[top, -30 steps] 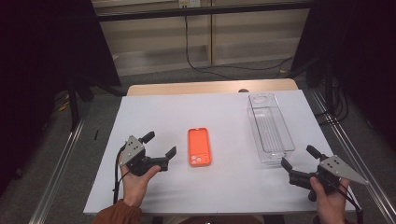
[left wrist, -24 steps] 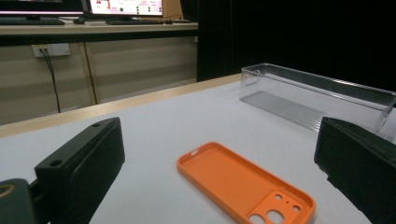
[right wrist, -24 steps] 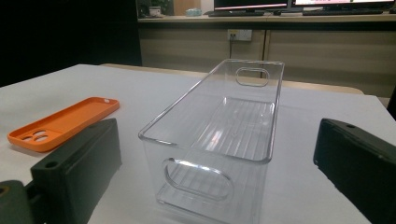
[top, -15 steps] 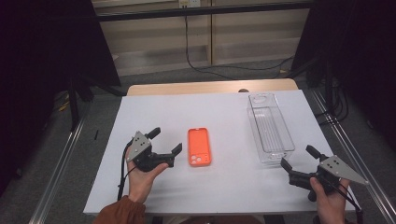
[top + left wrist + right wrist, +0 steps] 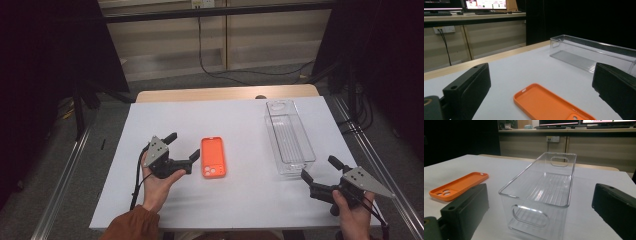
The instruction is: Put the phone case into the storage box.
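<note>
An orange phone case (image 5: 213, 157) lies flat in the middle of the white table (image 5: 235, 125), camera cut-out toward the person. My left gripper (image 5: 182, 146) is open just left of the case, jaws wide and pointing at it; the case (image 5: 549, 103) lies between and beyond them in the left gripper view. A clear plastic bin (image 5: 288, 136) stands empty at the right. My right gripper (image 5: 321, 169) is open near the bin's near end, which (image 5: 541, 195) stands in front of its spread jaws, with the case (image 5: 459, 185) off to the left.
The table's far edge shows a wooden strip (image 5: 227, 93). Metal rails (image 5: 65, 175) run along both sides of the table. A cable (image 5: 210, 45) hangs against the shelving behind. Bare white surface lies between the case and the bin.
My left gripper has slid right, toward the orange case, with its jaws still wide. The right gripper has hardly moved.
</note>
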